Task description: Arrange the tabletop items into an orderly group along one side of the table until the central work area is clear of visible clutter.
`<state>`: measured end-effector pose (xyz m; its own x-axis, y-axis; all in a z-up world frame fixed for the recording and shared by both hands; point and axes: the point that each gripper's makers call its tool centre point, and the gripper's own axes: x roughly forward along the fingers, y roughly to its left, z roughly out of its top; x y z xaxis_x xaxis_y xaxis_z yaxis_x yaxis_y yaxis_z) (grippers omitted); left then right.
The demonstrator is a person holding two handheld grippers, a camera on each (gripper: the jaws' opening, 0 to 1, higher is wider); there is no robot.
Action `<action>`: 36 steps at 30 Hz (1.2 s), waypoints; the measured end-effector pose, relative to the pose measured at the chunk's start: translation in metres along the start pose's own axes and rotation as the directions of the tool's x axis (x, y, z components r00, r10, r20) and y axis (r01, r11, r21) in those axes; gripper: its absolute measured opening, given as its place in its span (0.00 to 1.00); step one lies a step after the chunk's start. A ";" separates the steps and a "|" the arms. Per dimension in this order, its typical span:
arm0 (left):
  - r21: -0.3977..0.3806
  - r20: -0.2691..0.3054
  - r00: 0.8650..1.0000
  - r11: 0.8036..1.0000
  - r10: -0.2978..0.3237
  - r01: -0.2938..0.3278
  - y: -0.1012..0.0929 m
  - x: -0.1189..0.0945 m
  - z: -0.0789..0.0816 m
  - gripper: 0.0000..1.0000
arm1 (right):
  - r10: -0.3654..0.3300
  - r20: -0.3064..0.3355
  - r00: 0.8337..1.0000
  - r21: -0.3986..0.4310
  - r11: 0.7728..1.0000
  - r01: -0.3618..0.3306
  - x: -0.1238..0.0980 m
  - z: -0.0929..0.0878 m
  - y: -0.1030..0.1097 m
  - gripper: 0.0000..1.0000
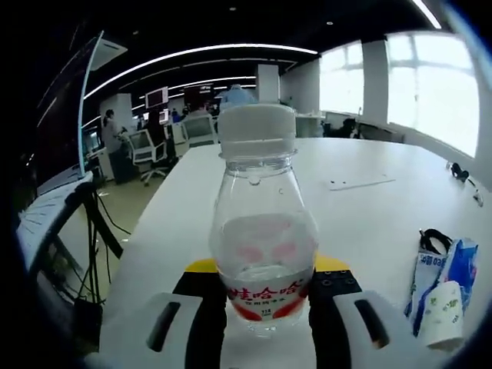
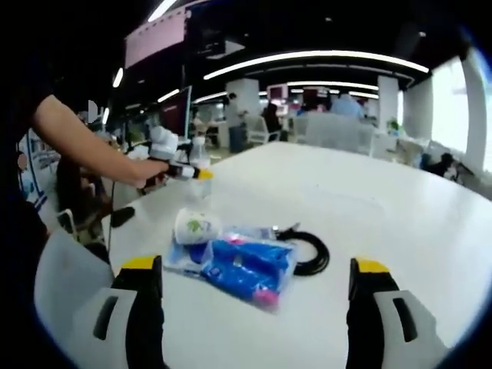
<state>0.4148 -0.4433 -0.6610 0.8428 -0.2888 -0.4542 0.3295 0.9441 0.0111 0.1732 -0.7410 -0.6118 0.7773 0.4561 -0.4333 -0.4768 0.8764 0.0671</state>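
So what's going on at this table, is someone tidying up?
A person holds a gripper in each hand. The left gripper has a clear water bottle upright between its jaws, near the edge of the white table. The right gripper is open, with nothing in it, pointing at a blue packet, a small white roll and a black cable bunched together on the table.

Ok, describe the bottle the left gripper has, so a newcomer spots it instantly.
On the white table, near its edge, stands a clear plastic bottle between the left gripper's jaws. Unlike the blue packets lying flat nearby, it is upright, with a white cap and a red label.
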 end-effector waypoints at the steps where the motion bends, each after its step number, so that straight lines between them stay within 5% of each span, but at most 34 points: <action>1: -0.003 -0.004 1.000 1.000 0.002 -0.003 0.002 0.001 -0.002 0.40 | -0.001 0.000 1.000 0.000 1.000 0.001 0.000 -0.001 0.000 0.99; 17: 0.017 0.037 0.999 1.000 0.019 -0.020 0.021 0.014 0.000 0.41 | -0.010 -0.031 0.999 0.012 1.000 0.010 0.004 -0.011 -0.005 0.98; 36: 0.049 0.011 1.000 0.999 0.018 -0.019 0.026 0.016 0.000 0.42 | -0.012 -0.041 0.999 0.011 1.000 0.013 0.002 -0.014 -0.003 0.98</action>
<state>0.4366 -0.4232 -0.6680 0.8533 -0.2733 -0.4440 0.3342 0.9403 0.0636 0.1707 -0.7448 -0.6251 0.7654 0.4385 -0.4710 -0.4623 0.8838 0.0715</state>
